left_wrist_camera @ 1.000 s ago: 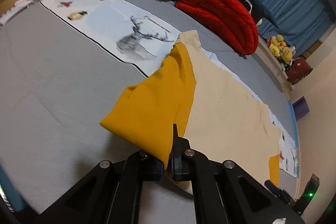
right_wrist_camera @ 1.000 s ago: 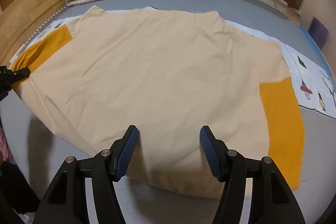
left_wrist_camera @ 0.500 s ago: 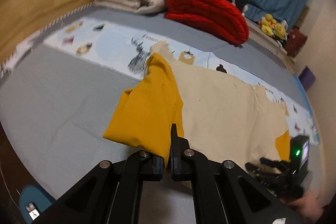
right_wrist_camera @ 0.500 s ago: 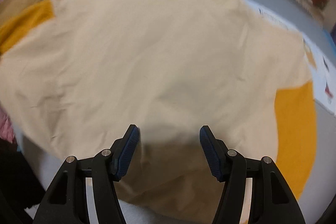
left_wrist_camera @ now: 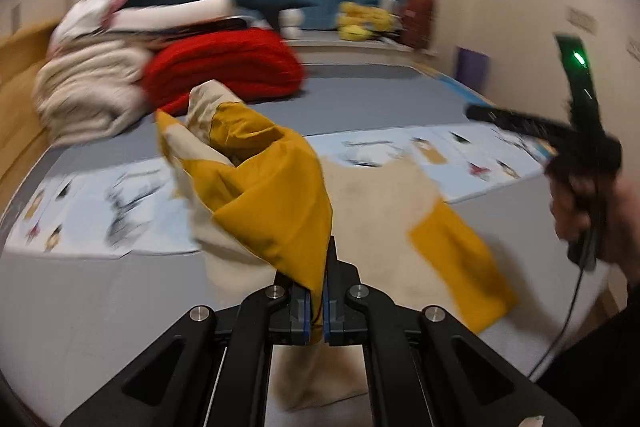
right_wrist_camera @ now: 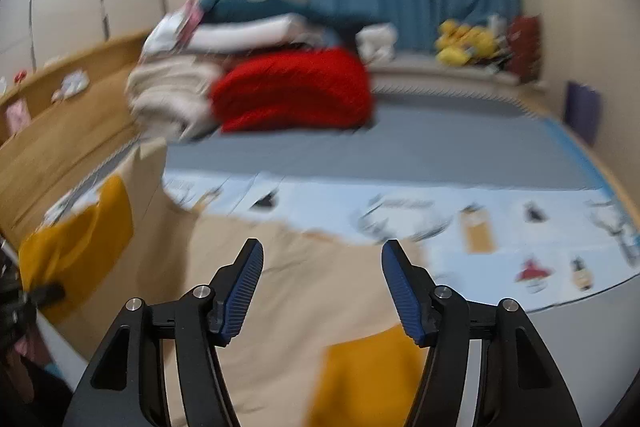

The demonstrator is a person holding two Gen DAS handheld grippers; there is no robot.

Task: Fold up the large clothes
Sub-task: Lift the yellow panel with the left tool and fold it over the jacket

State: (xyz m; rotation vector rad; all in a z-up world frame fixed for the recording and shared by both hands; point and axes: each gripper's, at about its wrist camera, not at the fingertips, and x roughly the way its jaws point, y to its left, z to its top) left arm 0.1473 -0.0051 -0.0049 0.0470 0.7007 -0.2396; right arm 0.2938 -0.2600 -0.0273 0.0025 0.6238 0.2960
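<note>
The left claw (left_wrist_camera: 316,301) is clamped tight on the mustard sleeve (left_wrist_camera: 276,195) of the cream shirt (left_wrist_camera: 380,195), lifted just ahead of it above the bed (left_wrist_camera: 100,299). The right claw (right_wrist_camera: 322,291) hangs wide open and empty over the shirt's body. With only that thin edge pinched, the sleeve could slip free or land bunched, spoiling the fold.

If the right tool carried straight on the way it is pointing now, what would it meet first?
Most likely the cream garment lying on the bed, just ahead of the open right tool; motion blur makes depth uncertain.
</note>
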